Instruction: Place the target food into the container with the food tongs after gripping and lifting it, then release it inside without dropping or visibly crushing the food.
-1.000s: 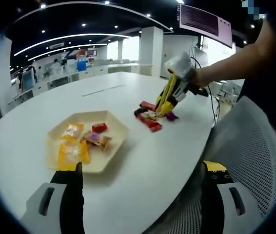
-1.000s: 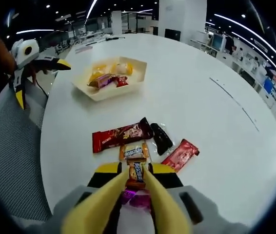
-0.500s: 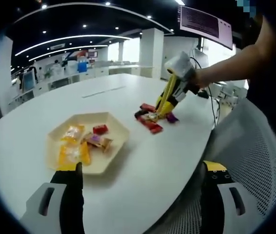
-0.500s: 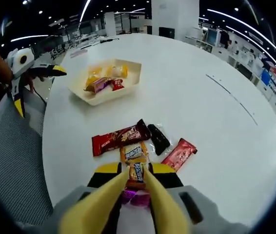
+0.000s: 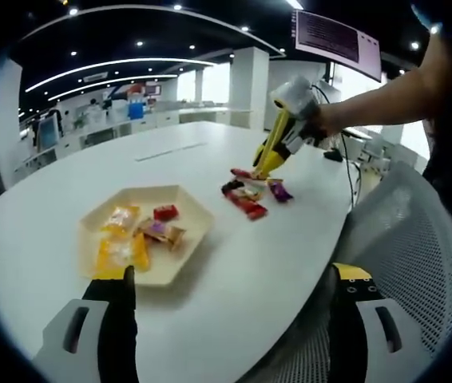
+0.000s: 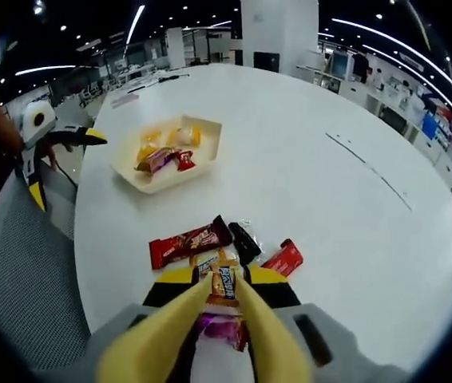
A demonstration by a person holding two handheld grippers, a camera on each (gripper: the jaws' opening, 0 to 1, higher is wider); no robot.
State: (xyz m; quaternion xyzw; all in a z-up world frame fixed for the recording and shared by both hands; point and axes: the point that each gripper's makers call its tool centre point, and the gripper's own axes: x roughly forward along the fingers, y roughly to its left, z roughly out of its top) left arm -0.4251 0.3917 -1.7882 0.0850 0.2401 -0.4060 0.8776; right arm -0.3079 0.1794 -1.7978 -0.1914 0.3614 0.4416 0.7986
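Candy, a small orange-wrapped bar (image 6: pixel 224 283), sits pinched between the yellow tongs (image 6: pixel 223 299) of the right gripper (image 6: pixel 224 297), its long axis running straight out along the tong blades, and it looks raised off the white table (image 6: pixel 306 175). The left gripper view shows that gripper (image 5: pixel 267 167) held by a person's hand (image 5: pixel 322 121) over the snack pile near the table's curved near edge.

On the table I count a long red bar (image 6: pixel 188 242) lying crosswise, a black packet (image 6: pixel 243 242), a shorter red bar (image 6: pixel 283 258) and a purple wrapper (image 6: pixel 224 329) under the tongs, close to the edge; a pale wrapper beside the black packet is too small to name.

One cream hexagonal tray (image 6: pixel 156 177) stands well apart from the pile, nearer the edge by a mesh chair (image 6: pixel 30 295), holding two yellow packets, one red piece and a purple-and-brown one. Bare tabletop lies between pile and tray and spreads wide beyond both.

The left gripper (image 5: pixel 226 335) hangs at the tray's near corner with its jaws spread wide and nothing between them; the right gripper view shows it (image 6: pixel 46 140) off the table's edge above the chair.
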